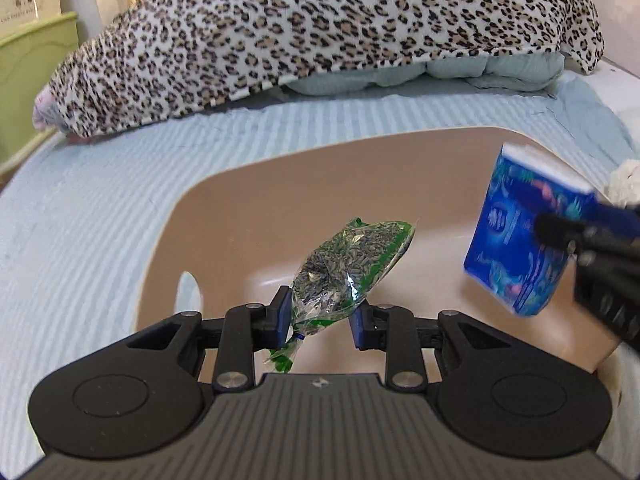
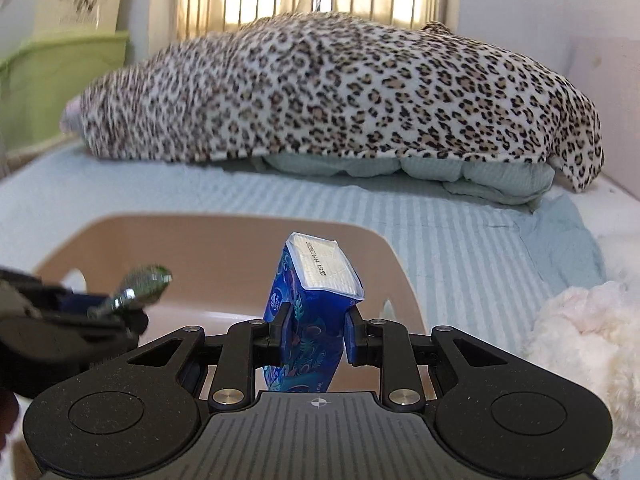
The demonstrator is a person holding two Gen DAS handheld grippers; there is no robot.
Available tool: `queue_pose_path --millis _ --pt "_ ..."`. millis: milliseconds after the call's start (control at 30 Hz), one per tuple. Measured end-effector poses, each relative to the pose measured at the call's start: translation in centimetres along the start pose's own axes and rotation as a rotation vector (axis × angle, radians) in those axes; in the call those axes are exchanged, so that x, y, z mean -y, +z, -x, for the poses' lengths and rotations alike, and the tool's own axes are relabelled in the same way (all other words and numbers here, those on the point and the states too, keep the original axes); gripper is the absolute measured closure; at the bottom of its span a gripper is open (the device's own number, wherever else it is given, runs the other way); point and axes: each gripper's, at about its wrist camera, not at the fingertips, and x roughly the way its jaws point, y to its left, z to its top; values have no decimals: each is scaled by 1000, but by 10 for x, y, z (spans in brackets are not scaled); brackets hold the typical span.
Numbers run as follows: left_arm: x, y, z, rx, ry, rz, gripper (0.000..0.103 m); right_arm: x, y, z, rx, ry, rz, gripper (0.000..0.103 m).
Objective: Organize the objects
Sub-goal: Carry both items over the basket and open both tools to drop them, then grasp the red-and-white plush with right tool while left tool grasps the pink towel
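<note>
A tan plastic basin (image 1: 280, 184) is set on the pale blue striped bedspread (image 1: 100, 216), and everything else is placed in relation to it. Above its hollow, a clear-and-green bag of seeds (image 1: 344, 264) is held by the left gripper (image 1: 320, 316), whose blue pads are closed on the bag's narrow tied end, the filled part tilting up and away. Over the basin's right side, a blue tissue pack (image 2: 312, 320) is clamped upright by the right gripper (image 2: 314, 332), the pads pressed against both its faces. Beyond the basin's far rim, a leopard-print blanket (image 2: 340, 92) is draped over folded bedding. A cream fluffy cloth (image 2: 584, 344) is seen just right of the basin.
</note>
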Motion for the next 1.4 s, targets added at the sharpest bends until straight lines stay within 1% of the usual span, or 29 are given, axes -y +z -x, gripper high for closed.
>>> queue_pose_path --millis 67,133,167,200,233,267,333,400,467,500,533,600,700,800,900,1067,1133,1267,1400 --pt "1 -2 -2 -11 -9 -6 69 -1 -2 -5 -37 4 3 78" --pt "1 -2 0 -8 -2 -13 68 -1 -4 -6 -54 6 5 65" --pt "0 -1 2 -12 -1 -14 55 0 -4 -4 -47 8 10 62" --pt "-1 0 5 -14 -2 -8 44 0 -5 -3 -38 12 17 58" --pt "-3 -1 9 -10 -6 2 25 0 -5 1 -32 7 23 48" --pt "-5 0 15 1 -11 13 21 2 -4 6 -23 6 24 37" --pt "-8 0 27 15 -20 25 20 6 -3 17 -5 19 18 27" --pt "-11 1 40 22 -15 33 17 11 1 28 -1 29 17 20" --pt "-14 -2 54 37 -17 36 15 16 0 45 12 34 13 6" --pt "-15 -4 61 40 -21 37 14 19 -2 54 25 36 8 3" --pt "-15 -7 67 41 -26 37 12 21 -4 64 38 38 8 0" --pt "-16 -12 80 43 -33 24 11 25 -8 81 48 44 12 0" --pt "-17 -25 98 46 -20 -4 11 34 -17 102 35 53 -13 0" --pt "-21 -39 111 31 -27 -5 11 47 -29 119 26 72 -61 0" --pt "-27 -51 120 16 -34 7 11 56 -42 129 9 69 -81 0" --pt "-32 -68 124 -19 -20 9 11 60 -58 129 -28 30 -82 0" --pt "-36 -74 123 -41 -20 15 11 58 -64 126 -51 29 -79 0" --pt "-49 -86 119 -78 -10 22 11 51 -79 118 -117 14 -23 0" --pt "-56 -96 115 -91 -5 -7 11 45 -95 115 -111 6 26 0"
